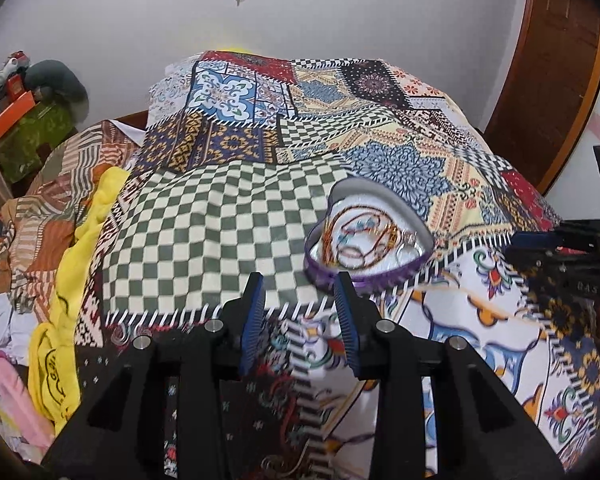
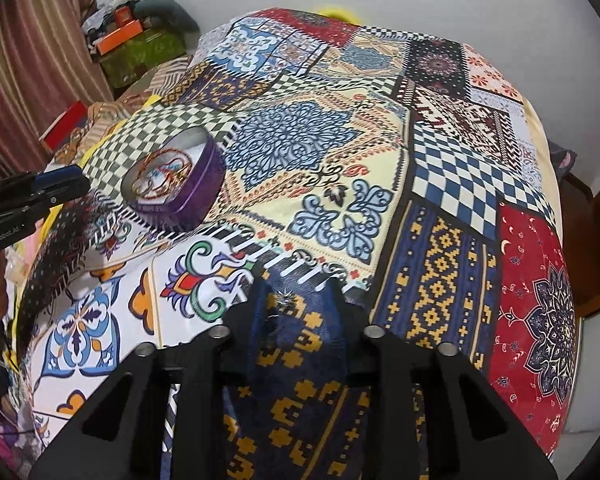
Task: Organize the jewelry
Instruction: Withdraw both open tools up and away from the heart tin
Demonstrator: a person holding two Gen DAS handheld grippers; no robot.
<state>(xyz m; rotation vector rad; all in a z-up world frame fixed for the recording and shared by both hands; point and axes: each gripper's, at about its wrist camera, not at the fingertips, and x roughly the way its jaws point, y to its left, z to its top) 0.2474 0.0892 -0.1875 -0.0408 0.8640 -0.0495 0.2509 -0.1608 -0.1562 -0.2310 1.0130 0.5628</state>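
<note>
The right gripper (image 2: 296, 300) has its jaws narrowed around a small glinting trinket (image 2: 285, 298) near the bed's front edge. The left gripper (image 1: 300, 308), jaws spread and empty, is nearer the tin (image 1: 370, 240), which sits just ahead to its right, toward mid-bed, with chains inside

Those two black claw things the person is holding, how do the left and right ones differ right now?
1. The left gripper has only bedspread showing between its fingers; the right gripper has a small glittery piece between its fingers, gripped or not I cannot tell.
2. The left gripper sits just before the purple heart-shaped tin; the right gripper is farther from it, over a navy-and-yellow patch.
Both are black with blue pads and angled down at the bedspread.
</note>
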